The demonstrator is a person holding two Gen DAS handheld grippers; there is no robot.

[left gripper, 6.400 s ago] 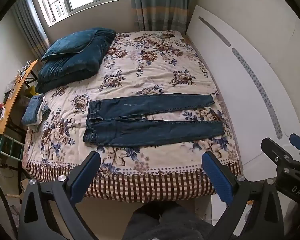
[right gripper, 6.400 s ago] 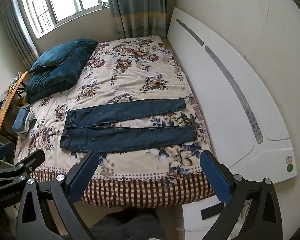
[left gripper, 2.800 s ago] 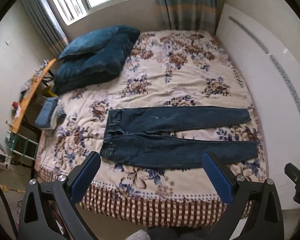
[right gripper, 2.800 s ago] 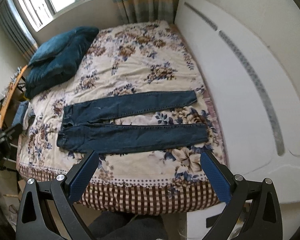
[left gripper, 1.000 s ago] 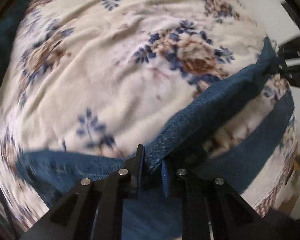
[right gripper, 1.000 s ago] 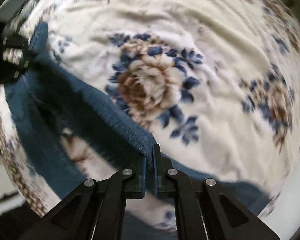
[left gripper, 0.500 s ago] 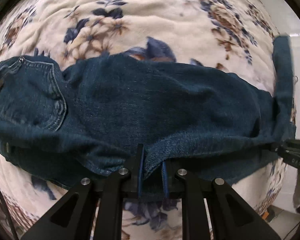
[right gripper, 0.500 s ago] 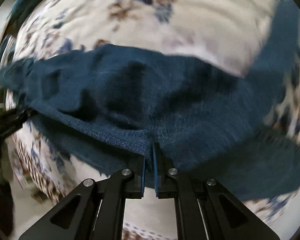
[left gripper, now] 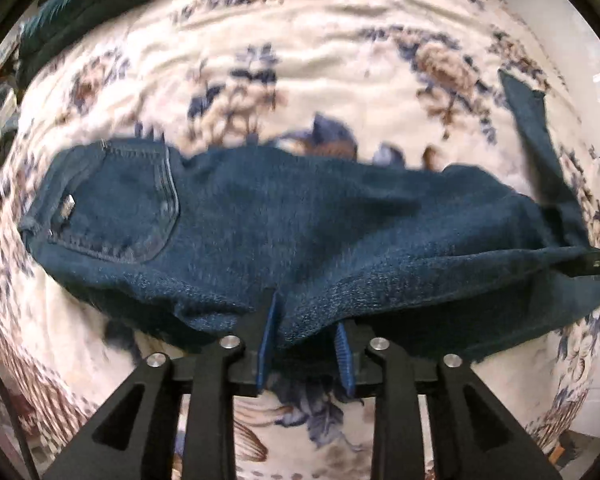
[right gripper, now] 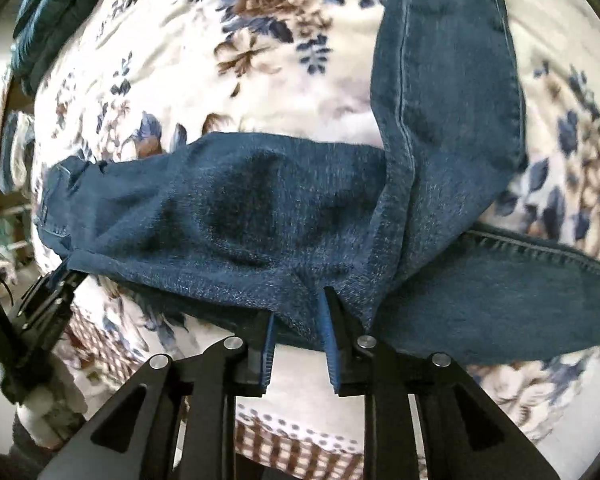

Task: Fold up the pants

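Observation:
Dark blue jeans [left gripper: 300,216] lie on the floral bedspread [left gripper: 300,60], one leg folded over the other, waist and back pocket at the left. My left gripper [left gripper: 306,320] has its jaws parted a little, the near fold edge of the denim lying between them. In the right wrist view the jeans [right gripper: 260,220] run across the frame, with one leg end [right gripper: 452,80] turned up and away. My right gripper [right gripper: 300,316] stands parted too, the denim edge between its pads. The left gripper also shows in the right wrist view [right gripper: 44,304] at the fold's far left end.
A dark teal duvet [left gripper: 80,4] lies at the bed's far left corner. The checked bed skirt [right gripper: 300,452] marks the near edge of the bed. A white headboard [left gripper: 580,40] stands at the right. A shelf with clutter [right gripper: 8,184] is beyond the left side.
Both grippers have opened partway from the tight pinch half a second ago. The folded leg has settled onto the other leg, and both cameras have pulled back slightly.

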